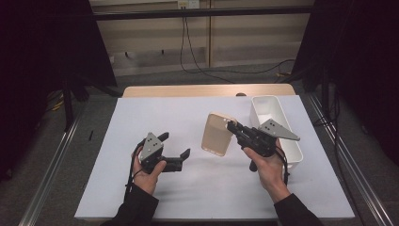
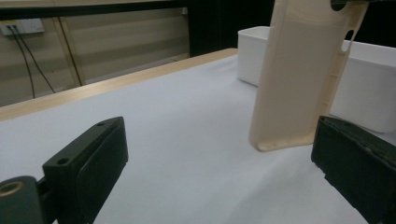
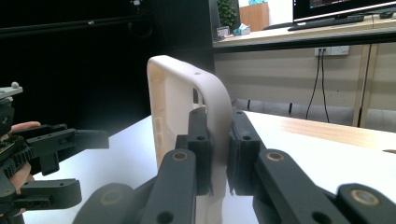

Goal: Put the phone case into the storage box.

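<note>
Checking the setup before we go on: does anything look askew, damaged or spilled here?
Nothing stands out. The right gripper holds the beige phone case by one edge above the table, intact. The white bin sits upright.

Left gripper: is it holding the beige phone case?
No: the left gripper stands open over the white table, while the right gripper clamps the phone case.

Beige phone case (image 1: 217, 134), white bin (image 1: 277, 123), black claws.
</note>
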`<state>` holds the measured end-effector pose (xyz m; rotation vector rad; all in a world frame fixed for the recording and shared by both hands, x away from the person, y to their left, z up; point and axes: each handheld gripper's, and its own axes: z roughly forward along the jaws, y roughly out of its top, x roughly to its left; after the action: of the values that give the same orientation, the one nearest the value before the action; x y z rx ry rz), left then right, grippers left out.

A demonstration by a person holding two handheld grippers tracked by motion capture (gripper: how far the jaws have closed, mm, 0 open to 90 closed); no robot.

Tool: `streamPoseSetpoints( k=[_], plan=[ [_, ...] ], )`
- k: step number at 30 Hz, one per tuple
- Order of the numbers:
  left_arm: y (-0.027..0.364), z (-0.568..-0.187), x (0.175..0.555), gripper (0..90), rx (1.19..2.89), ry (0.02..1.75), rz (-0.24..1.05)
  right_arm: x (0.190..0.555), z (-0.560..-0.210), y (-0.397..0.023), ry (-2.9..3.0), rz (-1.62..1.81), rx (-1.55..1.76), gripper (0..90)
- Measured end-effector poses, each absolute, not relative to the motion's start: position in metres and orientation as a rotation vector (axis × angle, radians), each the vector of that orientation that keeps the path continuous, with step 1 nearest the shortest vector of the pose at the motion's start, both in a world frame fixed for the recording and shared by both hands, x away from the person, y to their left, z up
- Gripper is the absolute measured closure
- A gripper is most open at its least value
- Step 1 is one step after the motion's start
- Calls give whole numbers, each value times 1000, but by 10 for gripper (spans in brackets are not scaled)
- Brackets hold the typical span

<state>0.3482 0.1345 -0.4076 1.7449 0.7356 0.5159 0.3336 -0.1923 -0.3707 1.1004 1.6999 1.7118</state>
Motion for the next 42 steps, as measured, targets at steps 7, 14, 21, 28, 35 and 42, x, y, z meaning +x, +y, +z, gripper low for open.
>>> streamPoseSetpoints(
  k=[7, 14, 21, 28, 35, 42],
  plan=[
    [157, -415, 345, 42, 1684, 796, 497, 335, -368, -197, 1710, 1710, 1065, 815],
    [170, -416, 338, 37, 1691, 786, 526, 337, -367, -200, 1722, 1707, 1067, 814],
    [182, -418, 330, 32, 1686, 795, 582, 337, -363, -207, 1716, 1708, 1062, 813],
    [192, -418, 317, 27, 1670, 796, 595, 336, -357, -213, 1697, 1721, 1060, 813],
    [210, -421, 313, 19, 1657, 832, 625, 335, -350, -226, 1659, 1722, 1069, 813],
    [222, -423, 306, 21, 1622, 872, 633, 334, -341, -235, 1639, 1729, 1048, 814]
  ],
)
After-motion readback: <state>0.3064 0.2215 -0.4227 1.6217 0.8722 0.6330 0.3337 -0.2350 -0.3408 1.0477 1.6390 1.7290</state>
